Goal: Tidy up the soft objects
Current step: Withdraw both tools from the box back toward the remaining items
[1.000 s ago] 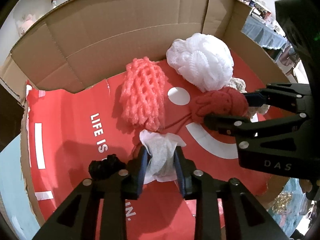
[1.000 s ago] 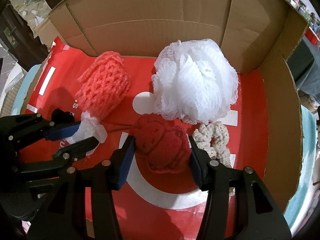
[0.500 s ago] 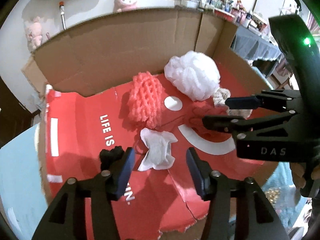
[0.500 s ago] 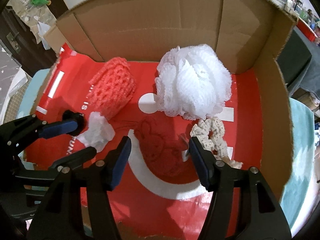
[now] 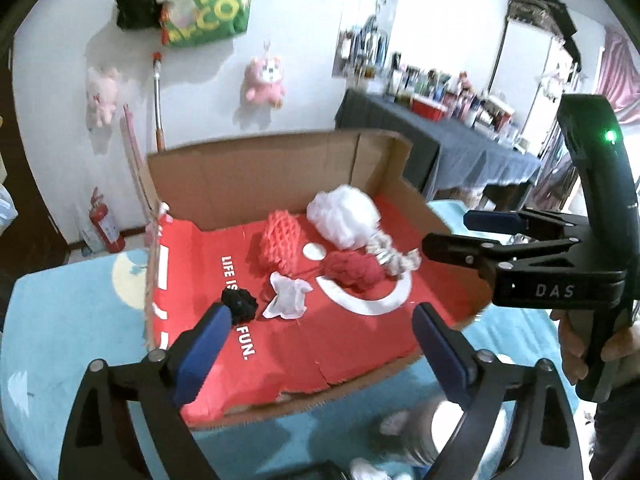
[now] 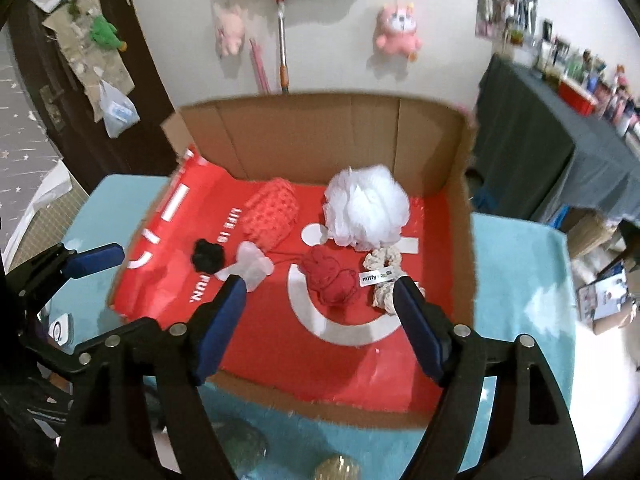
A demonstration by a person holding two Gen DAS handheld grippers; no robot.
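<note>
Left wrist: left gripper (image 5: 320, 336) opening, holding nothing.

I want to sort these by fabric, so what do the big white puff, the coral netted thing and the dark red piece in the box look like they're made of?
White puff: gathered nylon-like mesh, frilly and slightly translucent, probably a bath sponge. Coral netted thing: matte foam netting, judging by its open diamond cells. Dark red piece: knitted or crocheted yarn, fuzzy and matte, with a loose strand trailing off.

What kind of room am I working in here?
Probably a lived-in home room: plush toys hang on the wall, a cloth-draped table holds bottles and clutter, and the cardboard box sits on a blue blanket.
</note>
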